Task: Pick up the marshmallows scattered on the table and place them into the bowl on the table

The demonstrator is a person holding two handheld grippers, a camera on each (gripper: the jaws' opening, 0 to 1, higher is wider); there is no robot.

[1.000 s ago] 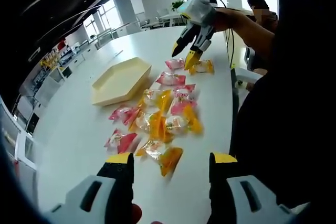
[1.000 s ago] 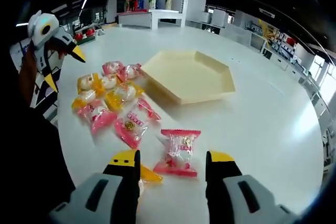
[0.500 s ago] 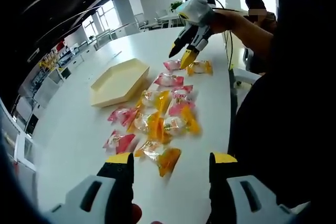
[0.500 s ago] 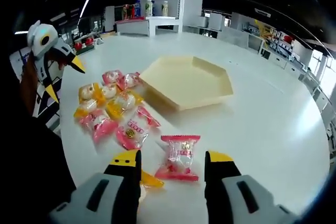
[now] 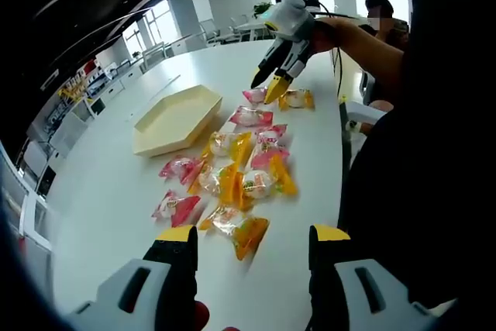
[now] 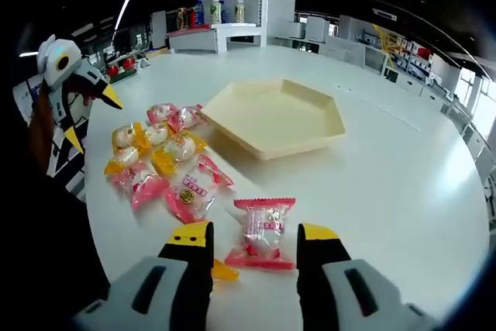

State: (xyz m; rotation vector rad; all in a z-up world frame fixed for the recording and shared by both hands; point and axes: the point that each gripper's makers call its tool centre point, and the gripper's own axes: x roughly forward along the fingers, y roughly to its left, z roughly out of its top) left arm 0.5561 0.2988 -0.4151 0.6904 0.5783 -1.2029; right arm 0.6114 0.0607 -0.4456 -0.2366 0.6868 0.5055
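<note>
A smooth, glossy white table carries a shallow hexagonal tray-like bowl of pale cream colour, matte, with low sloped walls; nothing lies inside it. Beside the bowl, a loose line of wrapped marshmallows runs along the table's near edge: small pillow-shaped packets in crinkled clear film with crimped pink or yellow-orange ends, each showing a white piece within.

In the right gripper view, the right gripper stands low over the table with its jaws apart, black with yellow tips, straddling a pink-ended marshmallow packet. The packet lies flat between the tips; contact with either jaw cannot be determined. A yellow-ended packet sits just beside the left-hand jaw, partly hidden by it. The remaining cluster lies further along, between this gripper and the left gripper, which appears at the table's edge, white-bodied with yellow points, jaws spread.

In the left gripper view, the left gripper has its jaws open and holds nothing; an orange-ended packet lies on the table just ahead of its tips. At the far end of the line, the right gripper is held by a person's hand, its yellow tips pointing down at the last pink packet.
</note>
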